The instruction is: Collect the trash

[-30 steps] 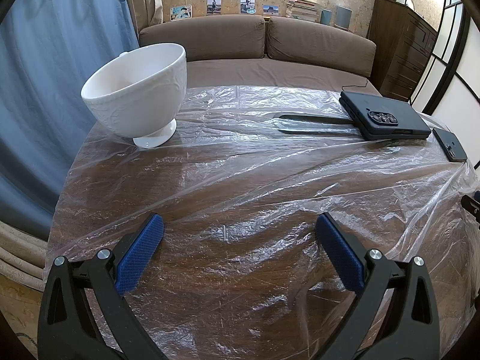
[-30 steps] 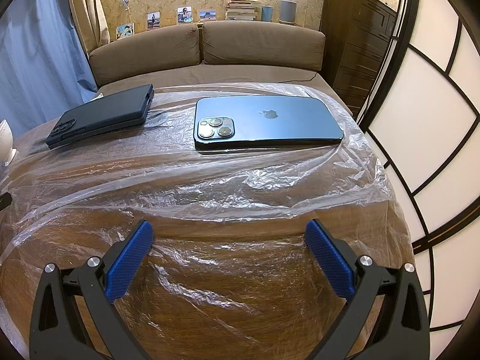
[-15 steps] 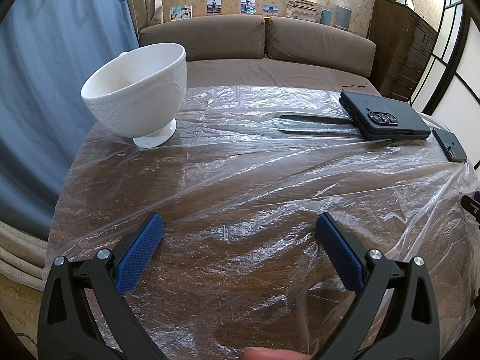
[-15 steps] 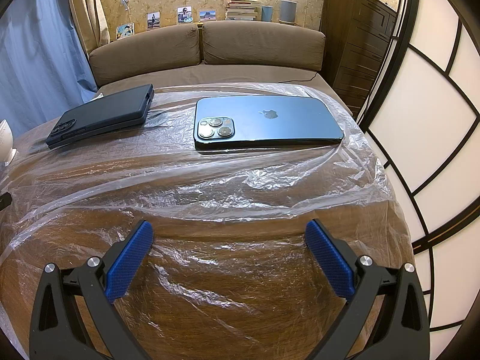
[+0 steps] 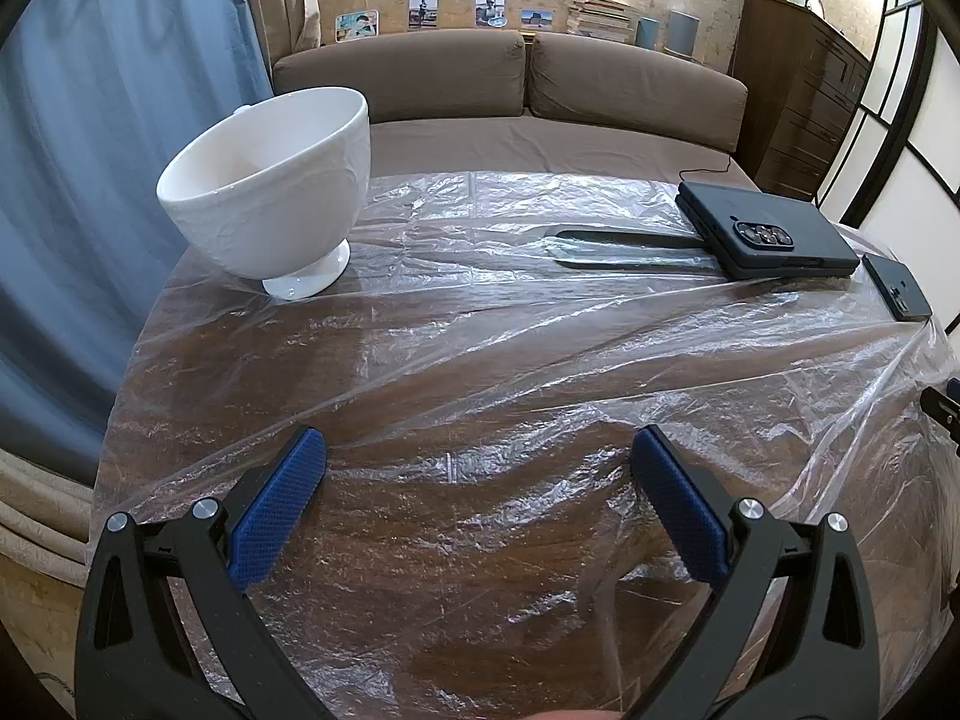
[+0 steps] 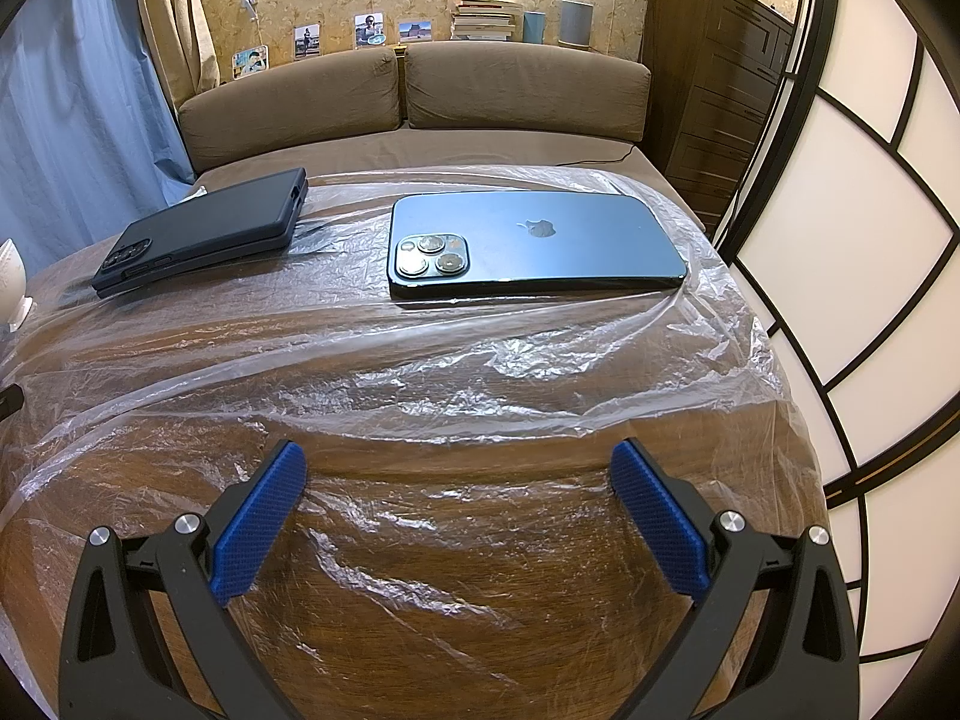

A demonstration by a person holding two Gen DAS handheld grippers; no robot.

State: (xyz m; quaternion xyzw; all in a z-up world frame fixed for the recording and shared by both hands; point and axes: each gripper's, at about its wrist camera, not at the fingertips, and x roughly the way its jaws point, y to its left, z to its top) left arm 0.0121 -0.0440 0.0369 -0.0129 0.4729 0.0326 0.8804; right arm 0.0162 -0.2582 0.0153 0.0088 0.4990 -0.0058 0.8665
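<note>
- Crinkled clear plastic sheet (image 5: pixel 510 324) draped over whole wooden worktop (image 6: pixel 480 570), hanging past edges.
- On sheet: white bowl (image 5: pixel 270 198) far left, black phone (image 6: pixel 204 234), blue phone (image 6: pixel 534 240).
- Left gripper (image 5: pixel 480 468) spread wide, empty, over sheet.
- Right gripper (image 6: pixel 459 474) same.

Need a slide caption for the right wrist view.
Open right gripper hovers over plastic sheet covering wooden table; blue phone and black phone lie ahead.

Crinkly, shiny clear plastic sheet (image 5: pixel 540 360) over dark wood-grain table (image 6: pixel 480 600). Glossy white bowl (image 5: pixel 270 198), probably ceramic. Matt black phone case (image 6: pixel 204 234), smooth glassy blue phone (image 6: pixel 528 240), knurled blue pads (image 6: pixel 258 516).
</note>
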